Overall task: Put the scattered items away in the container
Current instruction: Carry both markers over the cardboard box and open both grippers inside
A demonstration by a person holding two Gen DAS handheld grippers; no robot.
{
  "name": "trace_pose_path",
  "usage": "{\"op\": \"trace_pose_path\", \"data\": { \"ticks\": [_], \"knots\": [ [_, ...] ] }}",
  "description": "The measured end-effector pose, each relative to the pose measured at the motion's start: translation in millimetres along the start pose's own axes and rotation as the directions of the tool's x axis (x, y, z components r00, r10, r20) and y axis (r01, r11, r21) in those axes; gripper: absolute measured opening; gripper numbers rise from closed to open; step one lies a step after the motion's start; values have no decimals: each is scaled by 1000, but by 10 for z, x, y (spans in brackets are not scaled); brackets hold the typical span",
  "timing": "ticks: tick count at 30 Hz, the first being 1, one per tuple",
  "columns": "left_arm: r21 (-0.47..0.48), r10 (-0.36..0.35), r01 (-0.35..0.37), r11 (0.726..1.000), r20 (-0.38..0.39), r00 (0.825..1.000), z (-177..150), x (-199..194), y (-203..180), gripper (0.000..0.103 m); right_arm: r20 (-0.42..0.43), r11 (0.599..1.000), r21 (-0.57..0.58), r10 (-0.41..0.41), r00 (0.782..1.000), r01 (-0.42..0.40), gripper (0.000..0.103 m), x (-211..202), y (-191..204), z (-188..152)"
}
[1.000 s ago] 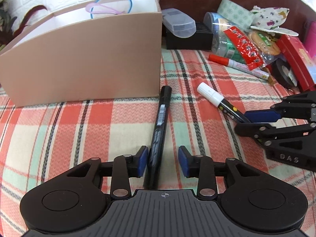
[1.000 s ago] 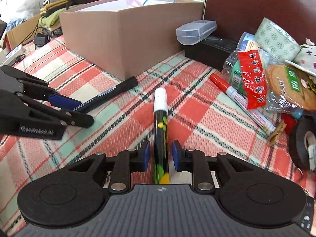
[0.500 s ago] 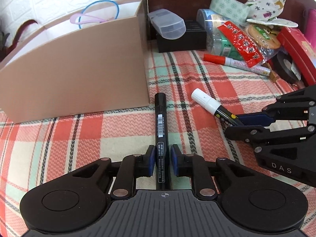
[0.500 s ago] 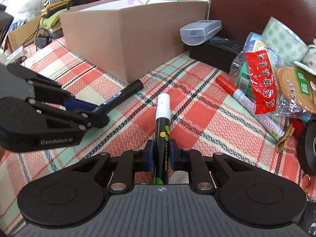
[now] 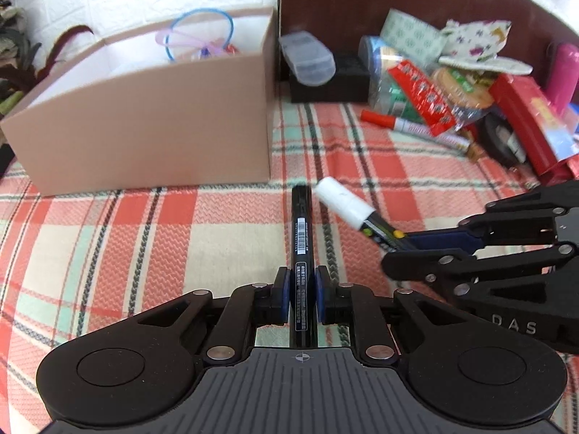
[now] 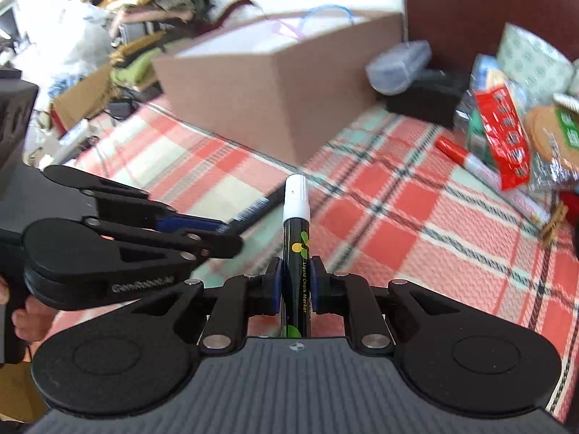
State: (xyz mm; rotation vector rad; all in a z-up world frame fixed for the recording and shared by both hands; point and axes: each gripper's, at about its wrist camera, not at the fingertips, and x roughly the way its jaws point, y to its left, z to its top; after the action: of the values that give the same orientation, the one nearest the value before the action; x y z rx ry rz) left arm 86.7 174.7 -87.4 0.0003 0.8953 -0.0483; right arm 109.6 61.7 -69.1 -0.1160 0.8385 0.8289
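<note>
My left gripper (image 5: 301, 291) is shut on a black marker (image 5: 301, 238) and holds it above the plaid cloth, tip pointing at the brown cardboard box (image 5: 152, 133). My right gripper (image 6: 294, 285) is shut on a white-capped liquid chalk marker (image 6: 296, 228), also lifted off the cloth. Each gripper shows in the other's view: the right gripper (image 5: 416, 244) at the right, the left gripper (image 6: 217, 231) at the left. The box (image 6: 275, 101) stands open at the back left and holds coloured hoops (image 5: 199, 36).
A red-capped marker (image 5: 412, 128) lies on the cloth at the back right. Behind it is a pile of snack packets (image 5: 423, 97), a tape roll (image 5: 503, 141), a red box (image 5: 532, 123) and a black case with a clear lid (image 5: 307, 59). Plaid cloth (image 5: 126, 238) covers the table.
Both grippers closed on their markers and lifted them off the cloth. Both views now sit higher, and the box interior shows more.
</note>
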Motion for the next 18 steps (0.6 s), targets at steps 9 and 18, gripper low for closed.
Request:
{"op": "trace_pose_path", "data": {
  "ticks": [9,18],
  "knots": [
    [-25,26,-23,999,114,993,177,-482,144,10,68,996,-74,59,996,-54,18,-187,284,323],
    [-16,98,-97,995,229,969,665,-851,433,10,129,989,-139,70,989,-52,18,-243,468,959]
  ]
}}
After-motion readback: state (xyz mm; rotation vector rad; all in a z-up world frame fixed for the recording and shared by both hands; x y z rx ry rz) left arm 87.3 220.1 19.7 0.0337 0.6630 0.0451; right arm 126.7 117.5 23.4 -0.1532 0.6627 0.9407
